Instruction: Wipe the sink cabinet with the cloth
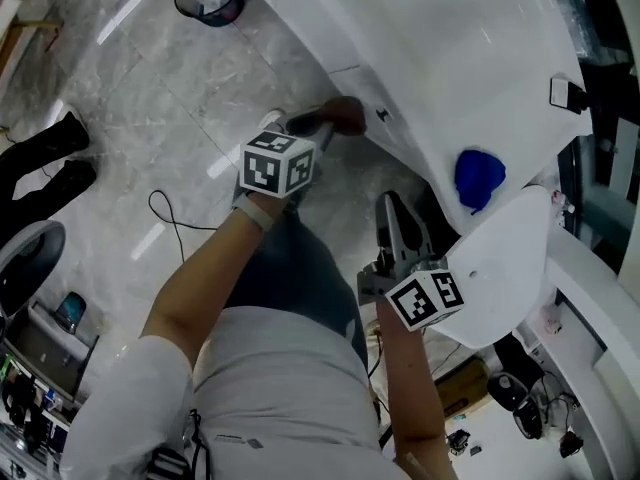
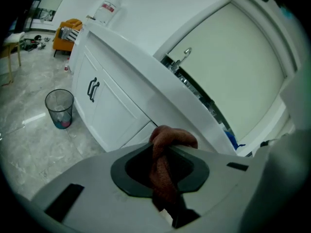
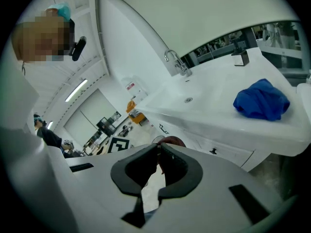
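At the cabinet (image 2: 112, 110), the left gripper (image 2: 162, 152) pinches the brown cloth (image 2: 172, 136) by 1 fold; rubbing could tug it free. The right gripper (image 3: 159, 149) is pressed together, empty.

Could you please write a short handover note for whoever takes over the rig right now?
Left gripper: jaws shut on the brown cloth, held at the front of the sink cabinet, just under the counter edge.
Right gripper: jaws shut, empty, back from the cabinet.
A blue cloth lies on the countertop, away from both grippers.
Done: cloth gripped and brought to the cabinet; how much is wiped cannot be told.
Left: wipe the cabinet fronts.
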`<state>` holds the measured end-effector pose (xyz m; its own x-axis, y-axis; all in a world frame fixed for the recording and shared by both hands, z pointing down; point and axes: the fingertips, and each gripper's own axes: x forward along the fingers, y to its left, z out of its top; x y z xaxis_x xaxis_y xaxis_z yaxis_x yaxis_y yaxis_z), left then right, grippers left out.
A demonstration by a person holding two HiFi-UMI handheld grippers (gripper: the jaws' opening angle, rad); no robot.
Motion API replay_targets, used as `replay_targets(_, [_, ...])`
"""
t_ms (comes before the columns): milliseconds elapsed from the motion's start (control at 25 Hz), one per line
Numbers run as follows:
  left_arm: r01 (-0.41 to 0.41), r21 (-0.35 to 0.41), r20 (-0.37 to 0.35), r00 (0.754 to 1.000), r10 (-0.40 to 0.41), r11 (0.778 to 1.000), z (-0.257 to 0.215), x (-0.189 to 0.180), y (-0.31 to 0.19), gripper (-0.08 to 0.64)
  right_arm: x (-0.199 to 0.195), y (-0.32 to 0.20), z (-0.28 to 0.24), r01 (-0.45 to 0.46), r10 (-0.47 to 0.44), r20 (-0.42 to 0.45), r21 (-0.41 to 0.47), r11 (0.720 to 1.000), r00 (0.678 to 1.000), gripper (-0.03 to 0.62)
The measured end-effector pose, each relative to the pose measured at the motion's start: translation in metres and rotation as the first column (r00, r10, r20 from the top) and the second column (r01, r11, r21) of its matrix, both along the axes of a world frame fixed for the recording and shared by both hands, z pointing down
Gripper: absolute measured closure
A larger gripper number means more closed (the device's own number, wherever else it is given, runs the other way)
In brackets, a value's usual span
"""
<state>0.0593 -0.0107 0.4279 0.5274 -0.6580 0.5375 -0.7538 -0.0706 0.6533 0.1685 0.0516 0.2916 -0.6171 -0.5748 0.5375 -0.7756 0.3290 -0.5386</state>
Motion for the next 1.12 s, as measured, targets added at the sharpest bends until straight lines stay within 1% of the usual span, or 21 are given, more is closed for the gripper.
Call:
replay_targets(120, [0.003,0.0,0.002,1.0,-0.003,1.0,0.025,0.001,-0.014,0.498,-0.005,-0.007,0.018,-0.03,0.03,0.008,-0.023,0.999,1.0,0.557])
replay_targets(200, [0.005,-0.002,-0.012,1.0,-0.005,1.0,0.04,0.007,-0.021,0.497,-0.005,-0.01,0.028,-0.039,0.039,0.006,-0.036,0.999,0.999,0.557])
replay_targets(320, [0.014,-0.019,-0.037,0.999,-0.015,1.0,0.065,0.017,-0.031,0.497,0.0,-0.016,0.043,-0.053,0.053,-0.004,-0.057,0.997,0.999,0.557])
replay_targets(440, [0.029,-0.041,-0.043,0.999,-0.031,0.999,0.09,0.025,-0.042,0.497,0.005,-0.021,0.055,-0.073,0.072,-0.013,-0.069,0.995,0.997,0.557])
replay_targets(680, [0.012,-0.072,-0.062,0.998,-0.016,0.997,0.126,0.039,-0.051,0.497,0.015,-0.021,0.075,-0.099,0.097,-0.025,-0.082,0.992,0.995,0.557])
replay_targets(840, [-0.012,-0.052,-0.07,0.998,0.009,0.999,0.137,0.049,-0.06,0.499,0.018,-0.012,0.086,-0.132,0.131,-0.015,-0.096,0.987,0.991,0.557])
replay_targets(960, [-0.015,-0.021,-0.086,0.996,0.013,1.0,0.133,0.054,-0.074,0.499,0.017,-0.003,0.095,-0.144,0.145,-0.006,-0.115,0.983,0.989,0.557])
replay_targets(1120, [-0.029,-0.003,-0.06,0.998,0.029,1.0,0.133,0.057,-0.087,0.499,0.018,0.007,0.105,-0.166,0.169,0.009,-0.138,0.976,0.986,0.557])
